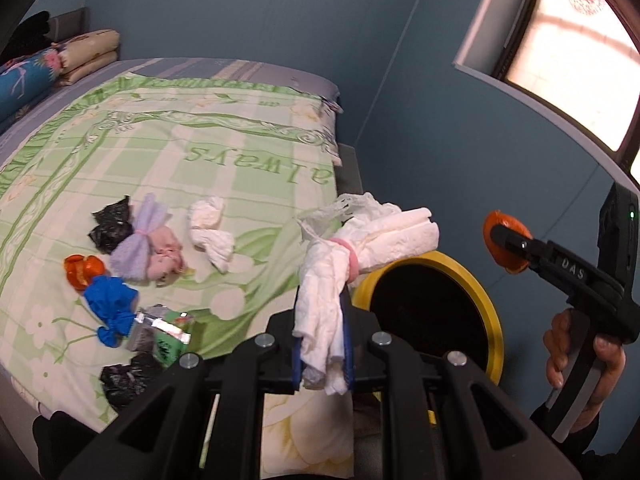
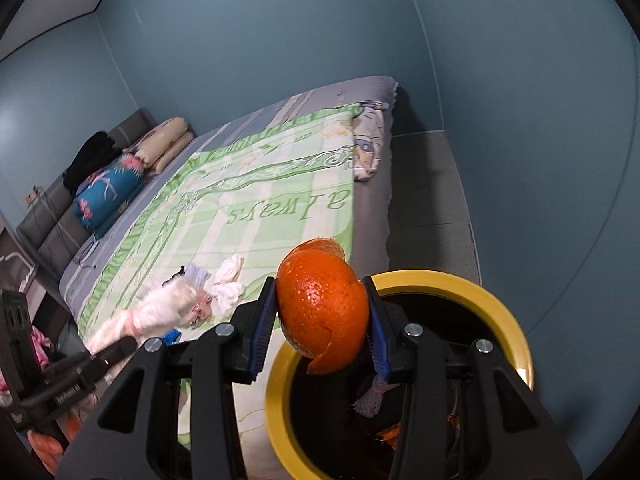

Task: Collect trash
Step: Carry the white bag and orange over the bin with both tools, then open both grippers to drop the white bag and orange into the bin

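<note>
My left gripper (image 1: 322, 354) is shut on a white tissue bundle (image 1: 360, 248) tied with a pink band, held at the bed's edge beside the yellow-rimmed bin (image 1: 496, 320). My right gripper (image 2: 320, 330) is shut on an orange peel (image 2: 322, 312), held over the bin's rim (image 2: 276, 380); it also shows in the left wrist view (image 1: 505, 245). More trash lies on the bed: black bags (image 1: 110, 224), a purple and pink bundle (image 1: 146, 246), a white tissue (image 1: 210, 228), an orange peel (image 1: 82, 270), a blue wad (image 1: 112, 306) and a green foil wrapper (image 1: 166, 334).
The bed has a green patterned blanket (image 1: 180, 152), with pillows (image 1: 86, 56) at its far end. The bin holds a purple-white bundle (image 2: 372, 398) and orange scraps. Blue walls and a window (image 1: 580, 48) surround the bed.
</note>
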The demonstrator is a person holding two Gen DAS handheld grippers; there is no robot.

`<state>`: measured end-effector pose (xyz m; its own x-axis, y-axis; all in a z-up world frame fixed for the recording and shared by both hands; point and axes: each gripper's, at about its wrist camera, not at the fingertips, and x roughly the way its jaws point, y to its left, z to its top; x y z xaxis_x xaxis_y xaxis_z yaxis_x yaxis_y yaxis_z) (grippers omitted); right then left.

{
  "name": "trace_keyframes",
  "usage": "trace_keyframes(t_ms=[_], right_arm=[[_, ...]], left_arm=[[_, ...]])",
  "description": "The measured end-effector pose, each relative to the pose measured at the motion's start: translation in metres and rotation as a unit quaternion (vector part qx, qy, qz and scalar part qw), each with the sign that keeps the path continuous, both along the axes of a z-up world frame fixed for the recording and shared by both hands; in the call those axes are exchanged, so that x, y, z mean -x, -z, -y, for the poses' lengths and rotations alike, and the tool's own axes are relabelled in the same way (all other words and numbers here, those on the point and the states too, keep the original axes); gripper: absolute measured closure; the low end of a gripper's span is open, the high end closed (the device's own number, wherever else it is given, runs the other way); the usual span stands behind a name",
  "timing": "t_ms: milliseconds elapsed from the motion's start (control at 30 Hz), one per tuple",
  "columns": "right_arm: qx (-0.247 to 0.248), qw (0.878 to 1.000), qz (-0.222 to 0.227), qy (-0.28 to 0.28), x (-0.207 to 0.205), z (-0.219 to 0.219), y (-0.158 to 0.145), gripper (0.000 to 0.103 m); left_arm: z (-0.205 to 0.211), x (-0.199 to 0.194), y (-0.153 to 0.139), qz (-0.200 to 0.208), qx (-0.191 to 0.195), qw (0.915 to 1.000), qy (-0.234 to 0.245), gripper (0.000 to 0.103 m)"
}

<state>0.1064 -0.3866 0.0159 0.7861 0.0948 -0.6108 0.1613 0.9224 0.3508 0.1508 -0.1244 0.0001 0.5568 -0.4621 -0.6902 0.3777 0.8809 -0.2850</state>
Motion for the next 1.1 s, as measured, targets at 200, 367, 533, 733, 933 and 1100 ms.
trace_keyframes(t_ms=[200,367,533,733,933,1100], right_arm=[[-0.016,1.000,0.000,0.016,0.007,0.018,0.007,0.063],[-0.029,0.999,-0.007,0.022,0.009,0.028,0.017,0.063],[-0.038,0.999,-0.017,0.022,0.007,0.033,0.028,0.063],[-0.053,0.998,-0.029,0.020,0.005,0.040,0.042,0.063],[-0.067,0.997,-0.042,0.023,0.000,0.048,0.056,0.063],[-0.076,0.996,-0.050,0.024,-0.002,0.052,0.064,0.062]], left_arm=[[0.030,-0.001,0.012,-0.013,-0.005,0.9993,0.034,0.090],[0.052,0.002,0.023,-0.026,-0.017,0.9980,0.056,0.090],[0.069,0.005,0.034,-0.036,-0.028,0.9962,0.073,0.090],[0.088,0.008,0.049,-0.052,-0.038,0.9933,0.096,0.090],[0.103,0.012,0.061,-0.064,-0.047,0.9901,0.116,0.089],[0.113,0.014,0.070,-0.073,-0.051,0.9880,0.126,0.089]])
